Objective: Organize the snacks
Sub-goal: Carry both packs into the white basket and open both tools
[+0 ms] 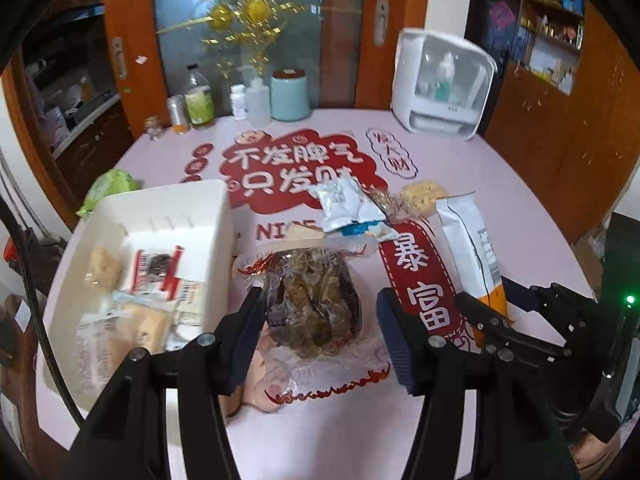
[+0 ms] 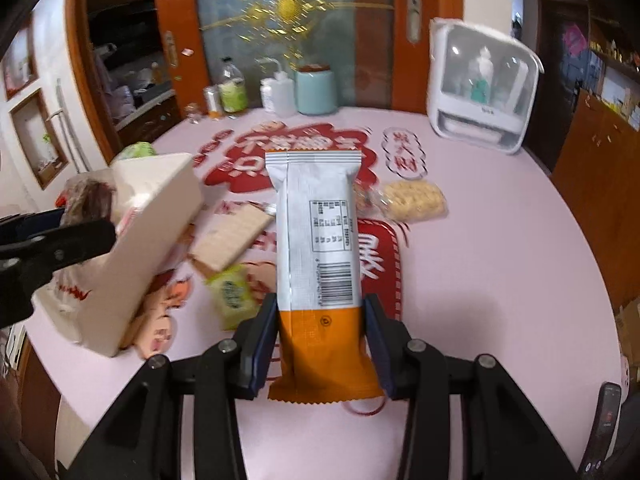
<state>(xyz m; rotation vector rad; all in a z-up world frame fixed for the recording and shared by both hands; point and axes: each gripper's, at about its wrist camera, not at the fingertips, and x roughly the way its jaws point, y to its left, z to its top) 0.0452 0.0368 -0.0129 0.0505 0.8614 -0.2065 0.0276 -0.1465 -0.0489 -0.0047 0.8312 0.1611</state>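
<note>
My right gripper [image 2: 320, 344] is shut on a long white-and-orange snack packet [image 2: 316, 248], held above the table; the packet also shows in the left wrist view [image 1: 468, 248]. My left gripper [image 1: 320, 320] holds a clear bag of dark brown snack [image 1: 312, 304] between its jaws, next to the white storage box [image 1: 176, 208]. The box holds several wrapped snacks [image 1: 156, 272]. Loose on the table are a silver packet [image 1: 348, 204], a round cracker pack [image 1: 424, 196], a green packet [image 2: 232, 292] and a tan wafer pack [image 2: 232, 240].
The pink table mat [image 1: 500, 200] has red printed characters. At the back stand a white appliance [image 1: 444, 84], a teal canister [image 1: 290, 94] and bottles [image 1: 200, 98]. A green bag [image 1: 110, 188] lies behind the box. A phone [image 2: 604, 432] lies at the right edge.
</note>
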